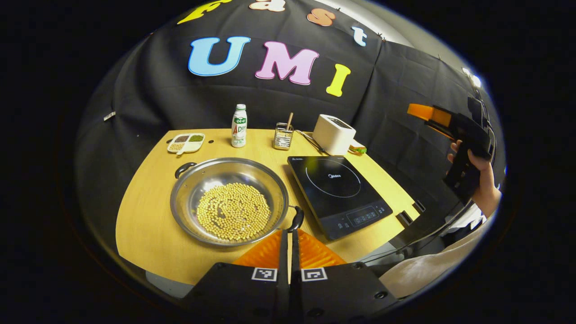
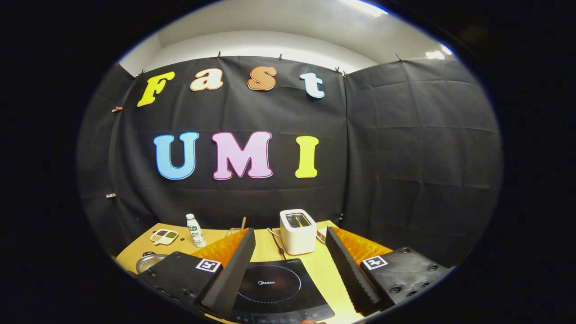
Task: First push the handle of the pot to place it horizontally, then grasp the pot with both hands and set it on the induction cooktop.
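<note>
Jaws: left gripper [image 1: 289, 238] has its jaws pressed together with nothing between them, tips just at the pot's near handle [image 1: 297, 219]; right gripper [image 2: 288, 270] has its jaws wide apart and empty, held high above the induction cooktop [image 2: 274, 288].

Items on the table [image 1: 144, 225], left to right:
- Divided dish [image 1: 186, 142] of assorted grains, far left corner.
- Steel pot [image 1: 228, 200], wide and shallow, on the table just left of the cooktop, not on it. Loaded with loose soybeans [image 1: 233, 217]. Far handle [image 1: 185, 168] at the rear left, near handle at the front right, so the pair lies diagonally. Judged stiff, smooth and slippery at the rim; moderately heavy with contents that will roll or spill if tipped. Best taken by the two dark loop handles, one per gripper, and kept level.
- Plastic bottle [image 1: 239, 126], upright, at the back.
- Wire utensil holder [image 1: 283, 136].
- Induction cooktop [image 1: 338, 192], surface bare.
- White toaster [image 1: 333, 134], behind the cooktop.
</note>
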